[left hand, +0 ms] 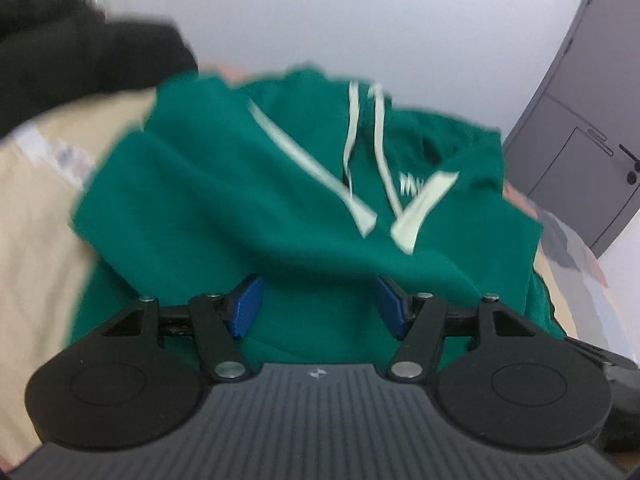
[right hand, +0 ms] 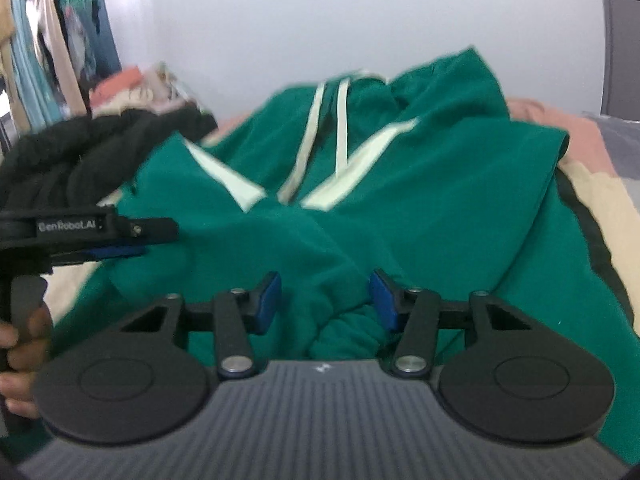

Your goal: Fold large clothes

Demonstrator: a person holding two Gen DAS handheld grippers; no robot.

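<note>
- Landmark: a large green fleece hoodie [left hand: 224,200] with pale cream sleeve stripes and two cream drawstrings [left hand: 380,136] lies spread on a beige bed cover [left hand: 36,216]; both sleeves are folded in across the chest, and their cream cuffs nearly meet below the drawstrings.
- The hood end of the hoodie points toward the white wall [left hand: 320,12]; the hem end lies nearest both cameras.
- Left gripper [left hand: 320,306], black with blue ribbed pads: jaws stand well apart over the hem end of the hoodie. Green fabric shows between the pads, but neither pad presses on it; nothing is gripped.
- Right gripper [right hand: 325,302], same build: jaws partly open over a bunched ridge of cloth at the hem end. The ridge rises between the pads; no pinch is visible.
- In the right wrist view, the left gripper [right hand: 120,240] is seen side-on at the hoodie's left edge, with the person's hand [right hand: 20,344] around its grip.
- A dark black garment pile [right hand: 80,160] sits just beyond the hoodie's left shoulder.
- A grey door [left hand: 592,112] stands to the hoodie's right, by the wall.
- Both views are motion-blurred; fine detail is unreadable.
</note>
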